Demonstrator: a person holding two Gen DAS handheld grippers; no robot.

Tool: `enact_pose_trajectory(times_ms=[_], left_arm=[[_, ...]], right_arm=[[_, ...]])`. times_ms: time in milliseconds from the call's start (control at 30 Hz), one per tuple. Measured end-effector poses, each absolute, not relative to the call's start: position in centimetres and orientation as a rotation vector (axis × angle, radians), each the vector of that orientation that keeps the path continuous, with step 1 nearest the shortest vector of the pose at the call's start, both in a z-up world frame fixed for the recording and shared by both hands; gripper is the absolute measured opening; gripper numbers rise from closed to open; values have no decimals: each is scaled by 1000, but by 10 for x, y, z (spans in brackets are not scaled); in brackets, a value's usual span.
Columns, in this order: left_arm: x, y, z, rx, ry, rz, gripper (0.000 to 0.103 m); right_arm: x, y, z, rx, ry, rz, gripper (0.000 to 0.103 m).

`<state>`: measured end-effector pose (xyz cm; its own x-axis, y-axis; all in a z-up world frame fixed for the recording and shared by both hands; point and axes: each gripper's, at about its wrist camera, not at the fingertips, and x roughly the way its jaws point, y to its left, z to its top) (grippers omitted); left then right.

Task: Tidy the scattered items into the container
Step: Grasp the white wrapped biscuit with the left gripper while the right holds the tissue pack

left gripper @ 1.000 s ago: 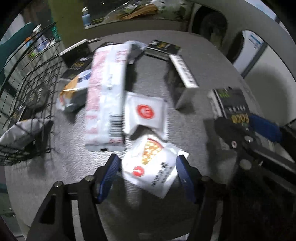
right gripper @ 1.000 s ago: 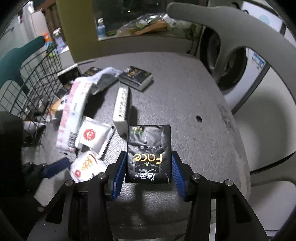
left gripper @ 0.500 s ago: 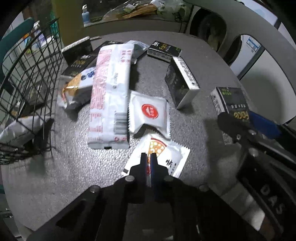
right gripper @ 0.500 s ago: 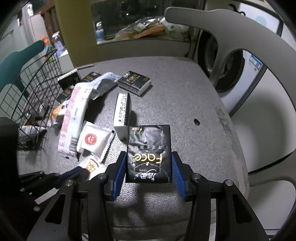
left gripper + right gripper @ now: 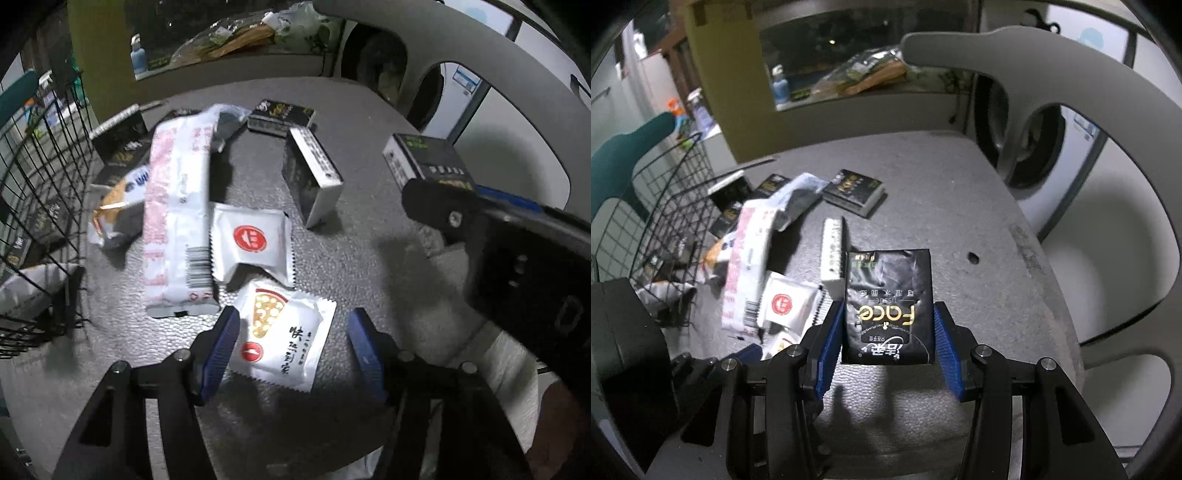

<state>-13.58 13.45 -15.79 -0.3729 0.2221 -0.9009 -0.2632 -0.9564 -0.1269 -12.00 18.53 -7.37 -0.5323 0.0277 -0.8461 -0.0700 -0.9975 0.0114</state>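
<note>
My left gripper (image 5: pixel 293 345) is open, its blue fingers on either side of a white snack packet with a pizza picture (image 5: pixel 282 338) lying on the grey table. My right gripper (image 5: pixel 888 336) is shut on a black "Face" tissue pack (image 5: pixel 888 306), held above the table; the pack also shows in the left wrist view (image 5: pixel 428 166). The black wire basket (image 5: pixel 40 177) stands at the left, also seen in the right wrist view (image 5: pixel 665 218), with packets inside.
On the table lie a white packet with a red logo (image 5: pixel 251 240), a long pink-and-white package (image 5: pixel 177 210), an orange-and-white packet (image 5: pixel 118 206), a black-and-white box on edge (image 5: pixel 310 177) and black tissue packs (image 5: pixel 280 114). A grey chair (image 5: pixel 1071 110) stands behind.
My left gripper was shut half a second ago and has opened around the pizza packet. My right gripper holds the tissue pack, lifted slightly higher.
</note>
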Motion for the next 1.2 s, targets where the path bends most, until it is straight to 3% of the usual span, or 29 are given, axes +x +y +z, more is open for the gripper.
enact_pose_trajectory(times_ms=[67, 167, 200, 233, 467, 500, 600, 633, 800, 833, 967, 1000, 1033, 1200], left_arm=[[-135, 134, -165, -1568, 66, 2382, 66], [-131, 136, -170, -1573, 106, 2399, 37], [-131, 136, -169, -1574, 113, 2397, 19], [-130, 135, -169, -1579, 114, 2394, 6], [-128, 131, -167, -1559, 73, 2341, 5], [-127, 131, -167, -1559, 68, 2325, 14], [-125, 137, -167, -1537, 98, 2347, 70], [-125, 139, -167, -1524, 111, 2368, 73], [-123, 140, -173, -1534, 134, 2366, 71], [-122, 140, -173, -1527, 167, 2392, 56], [-123, 136, -172, -1528, 183, 2392, 36], [-122, 136, -171, -1525, 166, 2378, 22], [-122, 136, -170, -1525, 151, 2367, 15], [-118, 131, -162, -1523, 114, 2366, 8]], right_arm=[[-120, 186, -78, -1501, 47, 2687, 48], [-120, 188, -83, -1525, 68, 2671, 48], [-120, 188, -85, -1528, 71, 2671, 48], [-120, 188, -85, -1529, 71, 2671, 48], [-119, 187, -82, -1518, 79, 2686, 48], [-119, 187, -82, -1514, 82, 2686, 48], [-118, 190, -80, -1497, 88, 2684, 48], [-118, 191, -80, -1490, 93, 2680, 47], [-117, 196, -80, -1473, 92, 2646, 48], [-117, 196, -81, -1476, 92, 2642, 48], [-117, 194, -82, -1486, 97, 2654, 48], [-117, 194, -81, -1484, 95, 2655, 48], [-117, 194, -82, -1485, 94, 2655, 48], [-116, 193, -81, -1495, 99, 2666, 48]])
